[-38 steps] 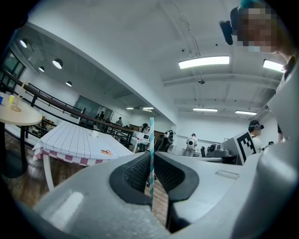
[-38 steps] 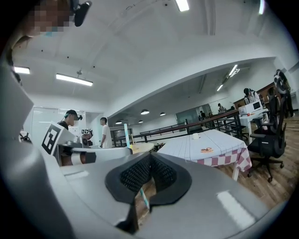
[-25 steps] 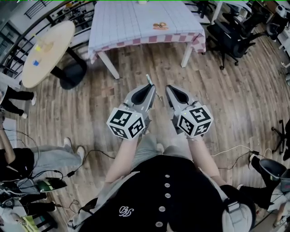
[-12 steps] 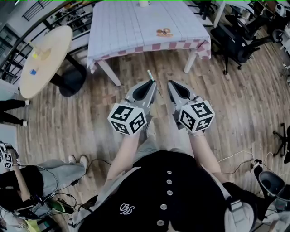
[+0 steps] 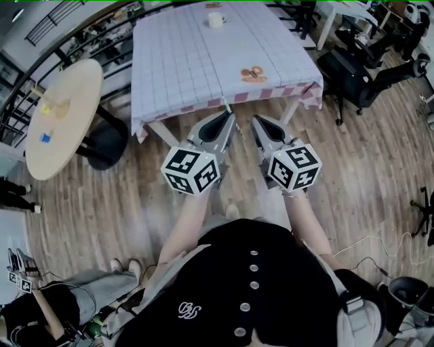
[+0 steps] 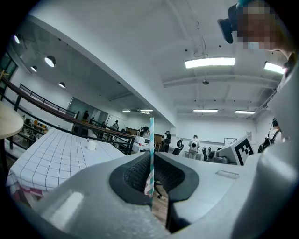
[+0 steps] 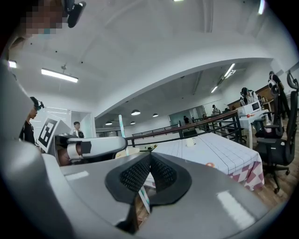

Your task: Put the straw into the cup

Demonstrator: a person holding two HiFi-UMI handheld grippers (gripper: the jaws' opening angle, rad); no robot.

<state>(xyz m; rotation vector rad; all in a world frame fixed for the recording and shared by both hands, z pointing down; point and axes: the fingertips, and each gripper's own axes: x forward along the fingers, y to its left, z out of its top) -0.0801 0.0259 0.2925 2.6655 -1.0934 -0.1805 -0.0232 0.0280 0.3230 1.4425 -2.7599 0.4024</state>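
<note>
A teal-and-white striped straw [image 6: 151,135] stands upright, pinched between the pads of my left gripper [image 6: 151,155]. In the head view its tip [image 5: 226,107] pokes out past the left gripper [image 5: 228,116]. My right gripper [image 5: 256,120] is held level just to the right of the left one. Its jaws [image 7: 150,156] meet at the tips with nothing gripped. The white cup [image 5: 215,19] stands far back on the table with the grid cloth [image 5: 183,61], well ahead of both grippers. The cup is small in the left gripper view [image 6: 92,145] and the right gripper view [image 7: 189,142].
An orange-brown patch [image 5: 254,73] lies near the cloth's front right edge. A round wooden table [image 5: 64,115] stands at the left. Black office chairs [image 5: 352,68] crowd the right. A person [image 5: 41,315] sits low at the left, on wooden flooring with cables.
Both grippers have travelled forward together with the straw. The checked table has come much closer and now reaches them, and the cup has come into the head view.
</note>
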